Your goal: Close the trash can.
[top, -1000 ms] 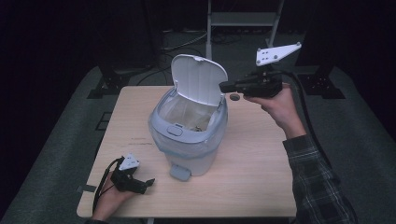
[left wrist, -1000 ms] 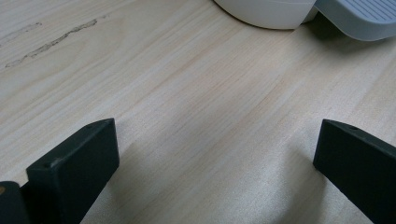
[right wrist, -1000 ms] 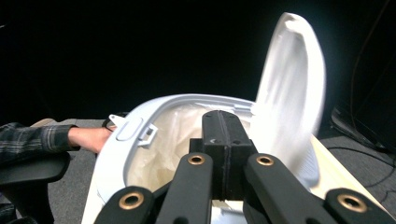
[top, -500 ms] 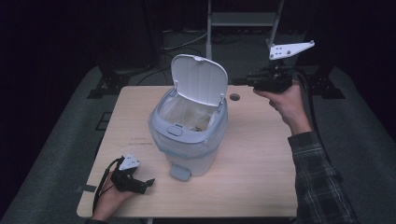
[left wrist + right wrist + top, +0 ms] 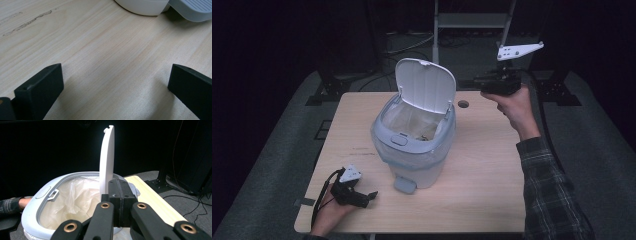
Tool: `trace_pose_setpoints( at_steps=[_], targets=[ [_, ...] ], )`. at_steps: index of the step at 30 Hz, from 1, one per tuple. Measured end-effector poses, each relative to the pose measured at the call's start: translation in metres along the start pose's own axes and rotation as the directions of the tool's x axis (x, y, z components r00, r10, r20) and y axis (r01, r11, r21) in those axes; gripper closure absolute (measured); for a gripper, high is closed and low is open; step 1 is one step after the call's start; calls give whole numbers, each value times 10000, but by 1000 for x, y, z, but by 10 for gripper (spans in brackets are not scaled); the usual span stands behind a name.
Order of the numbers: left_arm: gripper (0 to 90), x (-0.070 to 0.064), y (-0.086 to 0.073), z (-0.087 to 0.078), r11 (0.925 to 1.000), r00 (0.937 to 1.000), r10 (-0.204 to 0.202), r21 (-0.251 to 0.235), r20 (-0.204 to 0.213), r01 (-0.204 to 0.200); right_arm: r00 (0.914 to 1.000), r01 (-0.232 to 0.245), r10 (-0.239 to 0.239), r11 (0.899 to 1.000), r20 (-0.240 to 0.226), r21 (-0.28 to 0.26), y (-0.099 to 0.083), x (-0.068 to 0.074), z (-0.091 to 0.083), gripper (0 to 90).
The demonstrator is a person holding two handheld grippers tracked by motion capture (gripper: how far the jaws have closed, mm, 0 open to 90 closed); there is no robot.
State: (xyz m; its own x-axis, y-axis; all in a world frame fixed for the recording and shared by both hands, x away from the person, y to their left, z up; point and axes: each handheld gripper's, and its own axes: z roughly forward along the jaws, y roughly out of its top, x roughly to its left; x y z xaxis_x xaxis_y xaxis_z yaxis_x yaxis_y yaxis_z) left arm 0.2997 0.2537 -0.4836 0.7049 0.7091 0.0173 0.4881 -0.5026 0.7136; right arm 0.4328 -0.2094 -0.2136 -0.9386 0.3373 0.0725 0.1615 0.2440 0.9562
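A pale blue-grey plastic bin (image 5: 414,145) w/ clear liner is seen at the tabletop (image 5: 492,170) centre, white lid (image 5: 426,85) raised upright and foot pedal (image 5: 404,185) at its base; no writing can be read on it. The left tongs (image 5: 371,195) are laid low nr the pedal, jaws held wide apart over bare pale wood grain in the left gripper view. The right tongs (image 5: 120,195) are held off the bin's far-right side, jaws pressed together w/ apparently nothing between; the lid is shown edge-on as a thin slab in the right gripper view.

bins: 1 (image 5: 414,150) | tongs: 2 (image 5: 362,196) (image 5: 479,86) | tables: 1 (image 5: 482,175)
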Motion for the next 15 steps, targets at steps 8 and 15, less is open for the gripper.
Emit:
trace_pose_setpoints(
  at_steps=[8, 15],
  targets=[
    [0, 0, 0, 0, 10000, 10000, 0, 5, -2, 0, 9998, -42, 44, 10000, -177, 67, 1, -1, 6, 900],
    [0, 0, 0, 0, 10000, 10000, -2, 4, -5, 2, 9988, -37, 33, 10000, -482, -81, 6, 1, 9, 900]
  ],
)
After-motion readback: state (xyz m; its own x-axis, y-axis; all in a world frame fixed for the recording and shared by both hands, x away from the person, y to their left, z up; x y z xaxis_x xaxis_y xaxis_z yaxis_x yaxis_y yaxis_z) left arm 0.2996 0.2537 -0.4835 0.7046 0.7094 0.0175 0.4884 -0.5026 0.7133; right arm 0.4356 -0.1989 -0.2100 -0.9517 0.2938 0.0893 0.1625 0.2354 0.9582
